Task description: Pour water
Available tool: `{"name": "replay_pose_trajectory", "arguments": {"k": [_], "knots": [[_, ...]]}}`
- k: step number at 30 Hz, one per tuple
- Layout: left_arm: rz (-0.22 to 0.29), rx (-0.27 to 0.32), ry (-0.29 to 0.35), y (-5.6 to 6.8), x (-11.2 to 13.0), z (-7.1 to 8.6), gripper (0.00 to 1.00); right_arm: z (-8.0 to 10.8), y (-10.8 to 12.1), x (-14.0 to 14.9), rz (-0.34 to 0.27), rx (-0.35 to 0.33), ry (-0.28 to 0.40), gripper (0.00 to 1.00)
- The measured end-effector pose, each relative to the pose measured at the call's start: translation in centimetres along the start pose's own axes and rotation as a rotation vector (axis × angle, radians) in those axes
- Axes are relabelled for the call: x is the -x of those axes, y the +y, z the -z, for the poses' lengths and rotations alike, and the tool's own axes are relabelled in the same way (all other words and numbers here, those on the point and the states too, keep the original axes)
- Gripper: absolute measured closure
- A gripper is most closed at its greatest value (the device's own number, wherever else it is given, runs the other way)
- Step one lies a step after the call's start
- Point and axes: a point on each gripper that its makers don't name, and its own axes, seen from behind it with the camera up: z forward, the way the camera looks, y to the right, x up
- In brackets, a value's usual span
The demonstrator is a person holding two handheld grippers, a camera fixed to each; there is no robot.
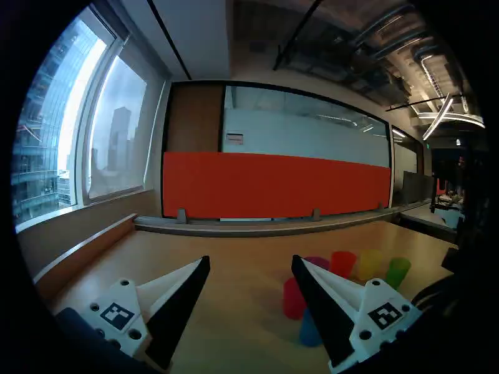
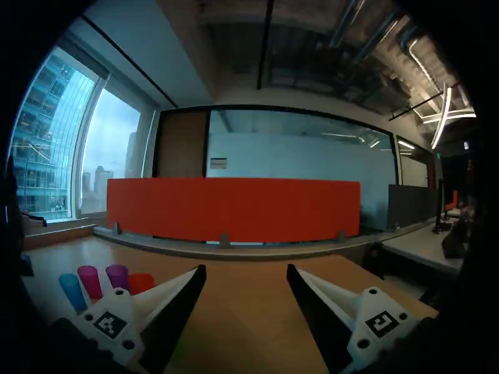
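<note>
The left gripper (image 1: 249, 258) has its fingers wide apart with nothing between them. It is held low and level over the table (image 1: 187, 243), which I judge a ready pose before a reach. The cups stand upright, grouped close so one can pour into another. I count six: the pink cup (image 1: 292, 299) just inside the right finger, the blue cup (image 1: 307, 329) partly hidden behind that finger, and beyond its tip the purple cup (image 1: 319, 261), red cup (image 1: 342, 262), yellow cup (image 1: 369, 262) and green cup (image 1: 397, 272).

The right gripper (image 2: 245, 268) is likewise spread and empty. Four cups sit beyond its left finger: blue (image 2: 72, 290), pink (image 2: 90, 280), purple (image 2: 116, 275) and red (image 2: 140, 282).

I cannot tell whether any cup holds water.
</note>
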Motion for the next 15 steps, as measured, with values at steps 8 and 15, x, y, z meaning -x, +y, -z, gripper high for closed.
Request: {"name": "replay_pose_trajectory", "arguments": {"k": [8,15], "knots": [[-0.021,-0.054,0.023,-0.66,-0.18,-0.36,0.02,0.8,0.6,-0.34,-0.009,0.034,0.02,0.0],[-0.022,-0.092,0.03,-0.87,0.59,-0.32,0.02,1.05,0.82,-0.22,-0.026,0.046,0.018,0.0]]}}
